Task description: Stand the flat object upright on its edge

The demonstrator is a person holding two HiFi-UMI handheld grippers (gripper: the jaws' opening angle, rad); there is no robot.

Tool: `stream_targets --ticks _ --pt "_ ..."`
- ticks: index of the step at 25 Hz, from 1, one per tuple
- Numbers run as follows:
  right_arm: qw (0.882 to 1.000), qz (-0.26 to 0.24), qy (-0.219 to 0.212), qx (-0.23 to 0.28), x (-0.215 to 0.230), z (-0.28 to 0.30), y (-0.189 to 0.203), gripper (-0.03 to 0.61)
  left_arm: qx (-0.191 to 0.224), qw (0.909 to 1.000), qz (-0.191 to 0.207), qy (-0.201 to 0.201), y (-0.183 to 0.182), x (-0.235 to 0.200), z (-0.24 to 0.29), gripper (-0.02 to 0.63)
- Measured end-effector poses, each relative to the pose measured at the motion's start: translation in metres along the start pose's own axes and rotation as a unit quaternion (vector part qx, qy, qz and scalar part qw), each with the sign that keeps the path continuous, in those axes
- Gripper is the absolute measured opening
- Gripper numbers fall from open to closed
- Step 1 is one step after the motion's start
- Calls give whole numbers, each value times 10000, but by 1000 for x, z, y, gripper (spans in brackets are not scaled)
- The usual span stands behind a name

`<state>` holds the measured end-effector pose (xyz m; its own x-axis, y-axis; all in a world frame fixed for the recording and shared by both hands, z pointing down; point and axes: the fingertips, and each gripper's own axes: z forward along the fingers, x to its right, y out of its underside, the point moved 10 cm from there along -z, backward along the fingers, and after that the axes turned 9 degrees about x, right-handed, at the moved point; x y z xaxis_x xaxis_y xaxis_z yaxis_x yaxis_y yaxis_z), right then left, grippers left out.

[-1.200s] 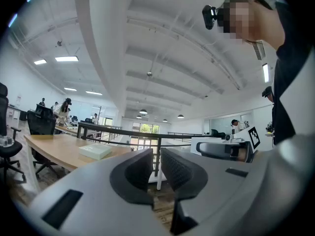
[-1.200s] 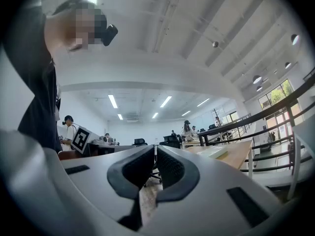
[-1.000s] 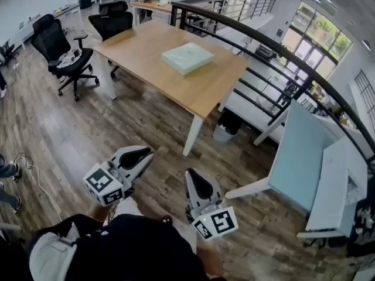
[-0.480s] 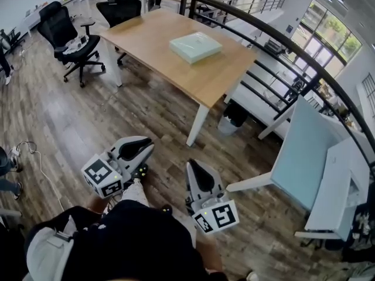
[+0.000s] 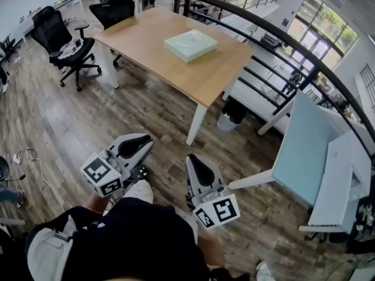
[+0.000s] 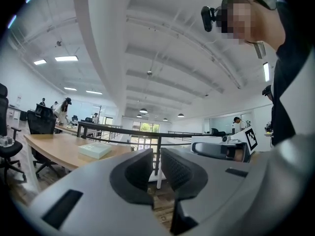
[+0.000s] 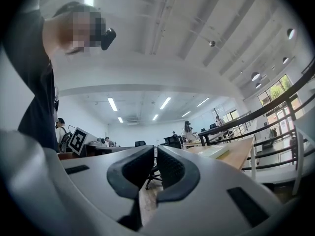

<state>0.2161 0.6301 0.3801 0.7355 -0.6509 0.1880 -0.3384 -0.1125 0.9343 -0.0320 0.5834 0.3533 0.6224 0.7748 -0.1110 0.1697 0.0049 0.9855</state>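
On wooden table [image 5: 146, 40] well ahead, flat box [image 5: 190, 44] still lies flat. Left gripper [image 5: 140, 148] and right gripper [image 5: 196, 171] stayed low, fingers pressed together, empty; view barely shifted, approach pending.

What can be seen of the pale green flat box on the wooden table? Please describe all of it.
The flat box is pale green, almost white. It is roughly square in outline, with a low side wall. Its surface looks smooth and matte, perhaps card or plastic, though that cannot be told for sure. It lies on its broad face, not on its edge, on the wooden table, turned a little against the table's edges. Nothing rests on it, and only the table touches it.
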Motion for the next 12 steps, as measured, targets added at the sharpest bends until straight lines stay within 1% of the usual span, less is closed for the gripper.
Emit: stream_targets --ticks 3,5,8,12 --pt "9999 10 130 -8 3 8 -1 32 -31 9999 -88 83 0 -11 9 57" --pt "9999 -3 133 -38 5 15 0 31 12 9999 -118 102 -2 -19 13 57" --pt "9999 23 117 -113 9 29 4 31 20 9998 -158 85 -2 -31 17 57" --pt "9998 88 106 -155 9 44 12 32 -80 9996 -261 6 4 -48 14 57"
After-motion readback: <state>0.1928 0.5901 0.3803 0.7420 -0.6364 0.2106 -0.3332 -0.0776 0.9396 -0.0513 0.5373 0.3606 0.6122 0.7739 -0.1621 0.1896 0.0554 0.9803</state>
